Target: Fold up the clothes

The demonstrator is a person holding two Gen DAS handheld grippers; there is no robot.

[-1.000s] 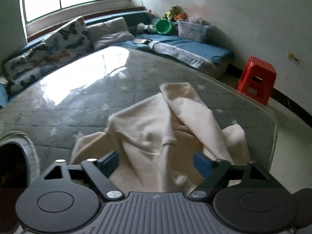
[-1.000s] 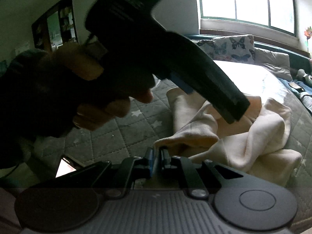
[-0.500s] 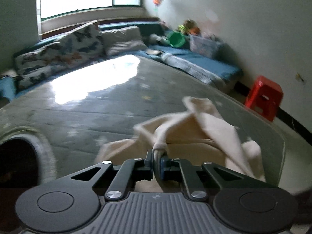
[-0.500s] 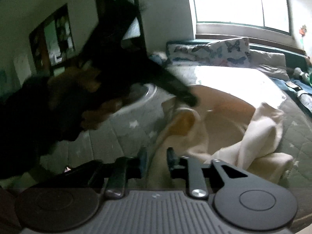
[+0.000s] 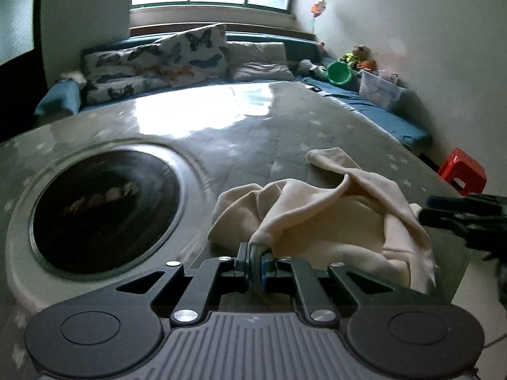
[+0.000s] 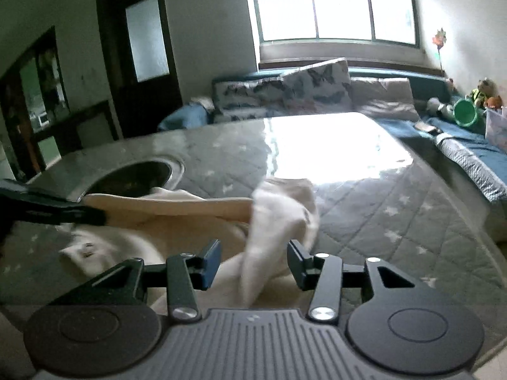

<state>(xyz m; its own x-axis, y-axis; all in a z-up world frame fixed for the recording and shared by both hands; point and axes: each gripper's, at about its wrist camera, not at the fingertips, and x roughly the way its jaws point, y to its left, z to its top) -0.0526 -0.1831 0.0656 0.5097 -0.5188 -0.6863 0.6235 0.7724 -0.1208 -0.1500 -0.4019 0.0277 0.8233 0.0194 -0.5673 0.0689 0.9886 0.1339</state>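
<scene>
Left gripper (image 5: 255, 264) clenches the cream garment (image 5: 332, 218); right gripper (image 6: 253, 264) is opening, fabric loose between its jaws; clear bin (image 5: 380, 90), upper right, contents unclear.

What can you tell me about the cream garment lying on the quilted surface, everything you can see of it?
The cream garment is a soft, thick-looking fabric, plain and crumpled rather than flat, lying on the grey star-patterned quilted cover beside a round dark opening. One sleeve-like strip trails off away from the camera. The left gripper is shut on a bunched edge, pulling it taut. The right gripper has a fold between its fingers, but its jaws are opening and the pads stand clear of it.
</scene>
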